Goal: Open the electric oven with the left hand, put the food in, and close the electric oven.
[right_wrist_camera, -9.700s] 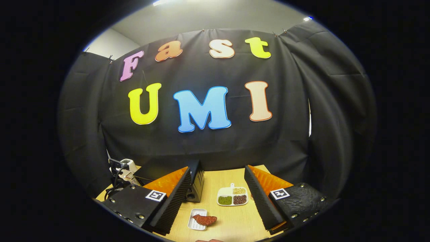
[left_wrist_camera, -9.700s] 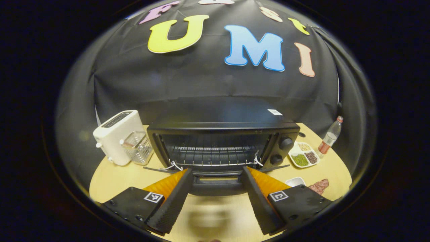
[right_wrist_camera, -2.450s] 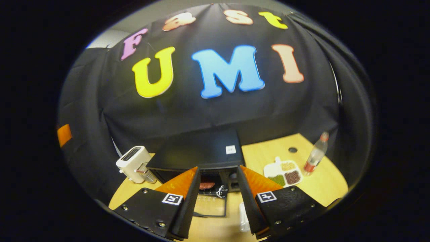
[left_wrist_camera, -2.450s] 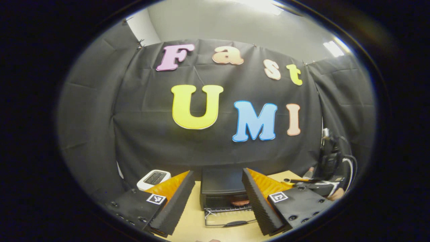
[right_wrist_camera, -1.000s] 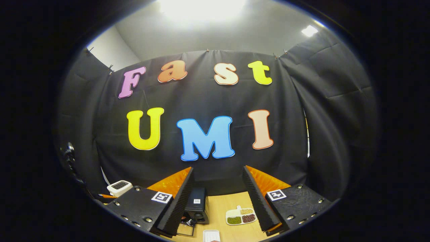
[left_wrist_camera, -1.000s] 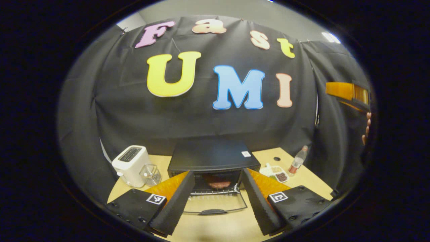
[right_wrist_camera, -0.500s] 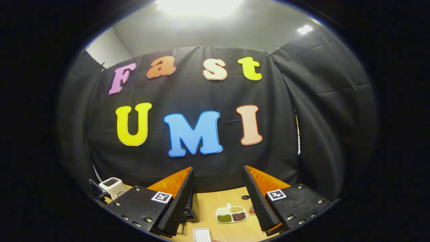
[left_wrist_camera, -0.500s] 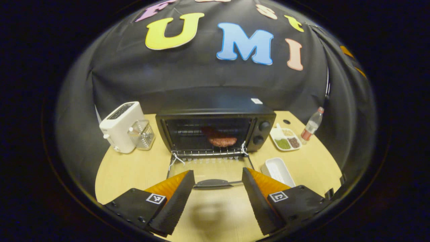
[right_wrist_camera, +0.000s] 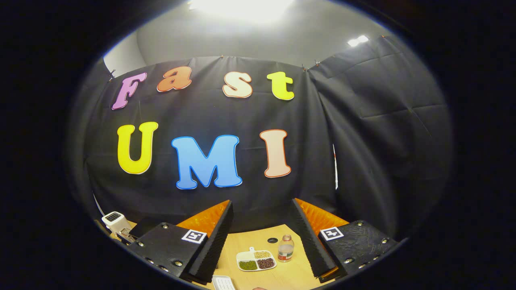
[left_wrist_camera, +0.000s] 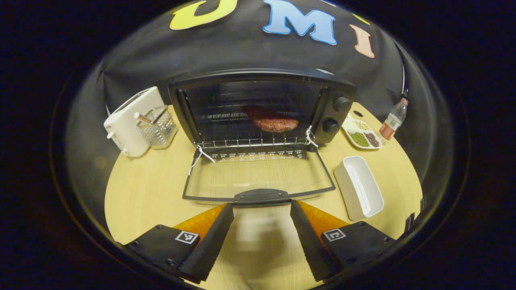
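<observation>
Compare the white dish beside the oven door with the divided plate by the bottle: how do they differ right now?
The white dish is deep, plain and empty; the divided plate is shallow and split into compartments holding green, dark and pale grains. The white dish lies beside the open oven door; the divided plate sits farther back, between the oven's knobs and the bottle. Both are white and rest on the table.

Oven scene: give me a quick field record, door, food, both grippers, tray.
oven: on the table
door: open, lying flat
door handle: just ahead of the left gripper, not gripped
food: on the rack inside the oven
white tray: empty, right of the door
left gripper: jaws open
right gripper: jaws open, holding nothing, raised
</observation>
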`<control>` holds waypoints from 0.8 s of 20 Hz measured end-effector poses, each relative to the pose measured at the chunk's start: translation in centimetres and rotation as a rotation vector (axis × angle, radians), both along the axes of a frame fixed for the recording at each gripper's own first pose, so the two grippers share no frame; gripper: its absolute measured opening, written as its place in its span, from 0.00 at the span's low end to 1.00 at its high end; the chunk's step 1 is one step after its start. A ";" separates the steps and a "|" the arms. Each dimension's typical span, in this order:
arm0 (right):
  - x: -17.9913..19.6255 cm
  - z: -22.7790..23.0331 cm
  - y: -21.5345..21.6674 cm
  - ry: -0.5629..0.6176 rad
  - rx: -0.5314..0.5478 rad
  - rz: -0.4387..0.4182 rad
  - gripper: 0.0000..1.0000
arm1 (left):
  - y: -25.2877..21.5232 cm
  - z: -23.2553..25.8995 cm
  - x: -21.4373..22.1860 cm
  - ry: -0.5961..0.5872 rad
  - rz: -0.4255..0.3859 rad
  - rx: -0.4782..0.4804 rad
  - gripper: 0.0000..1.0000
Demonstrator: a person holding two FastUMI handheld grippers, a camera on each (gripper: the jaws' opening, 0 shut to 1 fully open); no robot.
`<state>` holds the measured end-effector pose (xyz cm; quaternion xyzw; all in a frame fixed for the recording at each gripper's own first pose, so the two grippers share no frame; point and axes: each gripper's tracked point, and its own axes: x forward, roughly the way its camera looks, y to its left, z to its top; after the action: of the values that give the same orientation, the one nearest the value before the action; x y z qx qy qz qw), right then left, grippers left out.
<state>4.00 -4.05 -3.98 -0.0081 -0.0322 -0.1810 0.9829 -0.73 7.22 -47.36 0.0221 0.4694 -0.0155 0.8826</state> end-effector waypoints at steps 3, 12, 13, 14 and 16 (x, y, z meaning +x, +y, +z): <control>0.1 -0.2 -0.4 0.008 0.002 -0.011 0.88 | 0.4 -2.3 -0.5 0.058 -0.033 0.031 1.00; 0.5 -0.6 -1.0 0.026 -0.001 -0.029 0.88 | 0.5 -5.9 -0.8 0.198 -0.011 0.026 1.00; 0.5 -0.6 -0.9 0.028 -0.001 -0.026 0.88 | 0.8 -6.0 -0.6 0.204 -0.008 0.031 1.00; 0.5 -0.7 -0.8 0.032 -0.003 -0.025 0.88 | 0.8 -6.3 -0.5 0.215 -0.002 0.028 0.96; 0.6 -0.8 -0.6 0.035 -0.006 -0.022 0.87 | 0.7 -6.6 -0.3 0.231 0.012 0.011 1.00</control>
<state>4.63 -4.66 -4.79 -0.0145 -0.0156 -0.1916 0.9812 -1.03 7.89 -53.92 0.0223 0.5682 -0.0101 0.8225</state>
